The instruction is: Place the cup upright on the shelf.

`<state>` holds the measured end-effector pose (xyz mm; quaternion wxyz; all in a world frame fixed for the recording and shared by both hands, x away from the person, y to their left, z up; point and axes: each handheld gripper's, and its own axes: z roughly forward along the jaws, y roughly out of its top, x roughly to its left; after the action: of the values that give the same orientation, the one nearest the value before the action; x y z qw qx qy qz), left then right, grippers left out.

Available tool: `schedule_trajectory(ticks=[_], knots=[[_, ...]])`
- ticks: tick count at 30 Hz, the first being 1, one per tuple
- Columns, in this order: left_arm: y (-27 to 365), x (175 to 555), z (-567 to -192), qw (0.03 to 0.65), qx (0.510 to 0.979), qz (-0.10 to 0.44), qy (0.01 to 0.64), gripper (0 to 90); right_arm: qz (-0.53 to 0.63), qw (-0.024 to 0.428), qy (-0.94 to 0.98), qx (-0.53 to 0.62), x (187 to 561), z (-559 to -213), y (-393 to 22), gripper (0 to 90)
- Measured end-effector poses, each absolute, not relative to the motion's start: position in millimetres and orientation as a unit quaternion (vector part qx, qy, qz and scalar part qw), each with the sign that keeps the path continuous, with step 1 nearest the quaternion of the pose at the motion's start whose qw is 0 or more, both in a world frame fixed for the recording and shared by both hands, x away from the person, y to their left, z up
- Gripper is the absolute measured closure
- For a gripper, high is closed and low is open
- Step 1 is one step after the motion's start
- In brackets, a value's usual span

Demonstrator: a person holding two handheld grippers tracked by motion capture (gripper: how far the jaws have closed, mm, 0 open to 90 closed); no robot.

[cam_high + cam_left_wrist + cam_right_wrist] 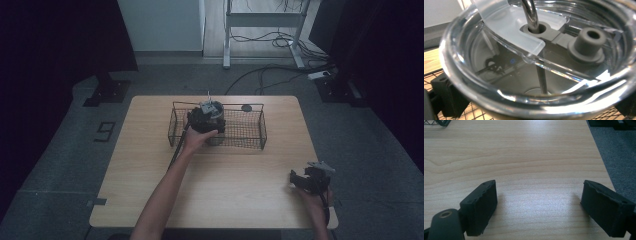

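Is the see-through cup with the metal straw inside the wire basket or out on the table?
Inside. The clear lidded cup with its metal straw sits within the black wire basket, whose mesh shows beneath the cup in the left gripper view.

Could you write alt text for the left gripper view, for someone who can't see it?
A close look down onto a clear plastic lid on a tumbler, with a metal straw passing through a grey seal and a second grey plug beside it. The left gripper's black fingers flank the cup above a wire basket.

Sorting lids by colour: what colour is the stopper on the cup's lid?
Grey: the stopper sits on the clear lid, best seen in the left gripper view.
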<state>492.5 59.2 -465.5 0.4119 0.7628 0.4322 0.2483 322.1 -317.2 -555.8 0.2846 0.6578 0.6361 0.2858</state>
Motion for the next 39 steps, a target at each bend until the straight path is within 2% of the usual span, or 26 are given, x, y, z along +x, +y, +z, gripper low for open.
schedule_trajectory(ticks=[8, 17, 39], knots=[[69, 475, -450, 0.450, 0.750, 0.241, 0.420, 0.0, 0.285, 0.285, 0.636, 0.658, 323, -556, -317, 13.3], [80, 453, -446, 0.451, 0.758, 0.236, 0.408, 0.0, 0.285, 0.286, 0.635, 0.659, 322, -556, -317, 13.4], [139, 366, -466, 0.446, 0.771, 0.204, 0.407, 4.4, 0.283, 0.286, 0.632, 0.663, 321, -556, -317, 13.2]])
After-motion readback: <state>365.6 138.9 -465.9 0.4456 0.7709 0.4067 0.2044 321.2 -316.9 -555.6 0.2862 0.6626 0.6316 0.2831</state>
